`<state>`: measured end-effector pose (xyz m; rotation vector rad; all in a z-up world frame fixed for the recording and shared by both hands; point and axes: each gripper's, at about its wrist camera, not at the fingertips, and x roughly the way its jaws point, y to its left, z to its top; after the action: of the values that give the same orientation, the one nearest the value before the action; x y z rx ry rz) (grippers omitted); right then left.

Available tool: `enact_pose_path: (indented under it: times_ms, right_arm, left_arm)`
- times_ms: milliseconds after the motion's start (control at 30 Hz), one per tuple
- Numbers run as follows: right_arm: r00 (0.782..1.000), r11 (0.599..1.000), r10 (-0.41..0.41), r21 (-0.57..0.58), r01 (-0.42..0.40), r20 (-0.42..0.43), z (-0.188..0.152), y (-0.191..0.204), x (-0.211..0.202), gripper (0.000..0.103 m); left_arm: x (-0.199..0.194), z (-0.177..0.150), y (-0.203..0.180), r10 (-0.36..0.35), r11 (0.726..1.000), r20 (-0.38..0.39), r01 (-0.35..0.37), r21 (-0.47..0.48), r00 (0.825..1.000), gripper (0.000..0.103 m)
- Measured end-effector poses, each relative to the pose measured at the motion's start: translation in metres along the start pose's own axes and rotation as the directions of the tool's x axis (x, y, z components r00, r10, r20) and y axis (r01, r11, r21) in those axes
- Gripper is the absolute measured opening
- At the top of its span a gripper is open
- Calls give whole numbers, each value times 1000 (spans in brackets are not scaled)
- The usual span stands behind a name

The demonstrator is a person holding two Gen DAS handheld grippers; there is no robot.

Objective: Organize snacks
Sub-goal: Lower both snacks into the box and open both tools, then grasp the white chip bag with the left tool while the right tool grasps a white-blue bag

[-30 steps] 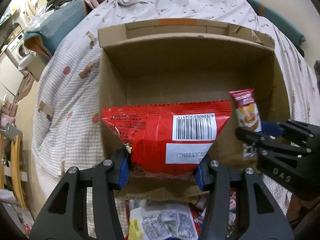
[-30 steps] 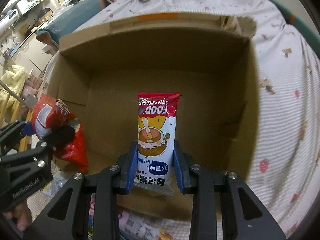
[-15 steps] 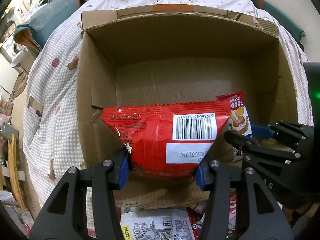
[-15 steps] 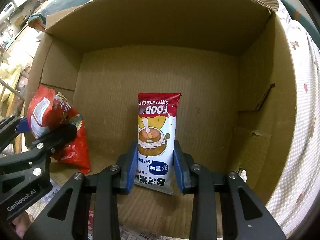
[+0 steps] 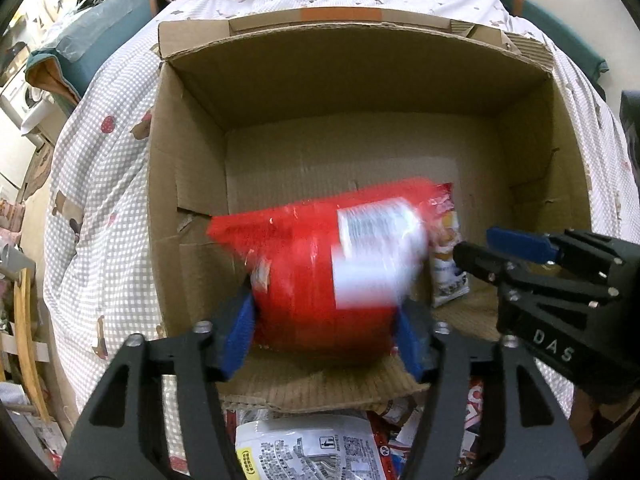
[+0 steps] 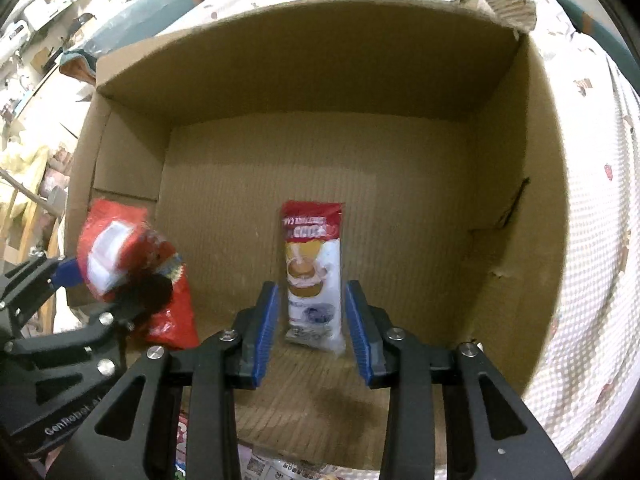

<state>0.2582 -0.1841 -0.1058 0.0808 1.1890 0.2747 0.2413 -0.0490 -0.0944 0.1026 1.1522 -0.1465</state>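
Ahead of both grippers, wide bare floor inside the cardboard box point(image 6: 400, 208), open all the way to its far wall. Walled in by tall sides to the right of the right gripper point(image 6: 312, 320) and to the left of the left gripper point(image 5: 326, 332). Between the left gripper's pads, filled by a blurred red bag point(image 5: 328, 264); between the right one's parted pads, a slim rice-cake packet point(image 6: 314, 276) with gaps either side. Beneath and behind both, past the box's near flap, crowded with loose snack packets point(image 5: 308, 452).
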Motion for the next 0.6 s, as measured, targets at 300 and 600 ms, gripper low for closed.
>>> enact_pose_path:
  times_ms: [300, 600]
  right_arm:
    - [999, 1000, -9, 13, 9, 40, 2, -6, -11, 59]
    - [989, 997, -65, -28, 70, 132, -3, 1, -47, 83]
  left_arm:
    - [-14, 3, -2, 39, 999, 62, -39, 4, 997, 84]
    - [-47, -3, 3, 13, 1000, 133, -10, -24, 991, 92]
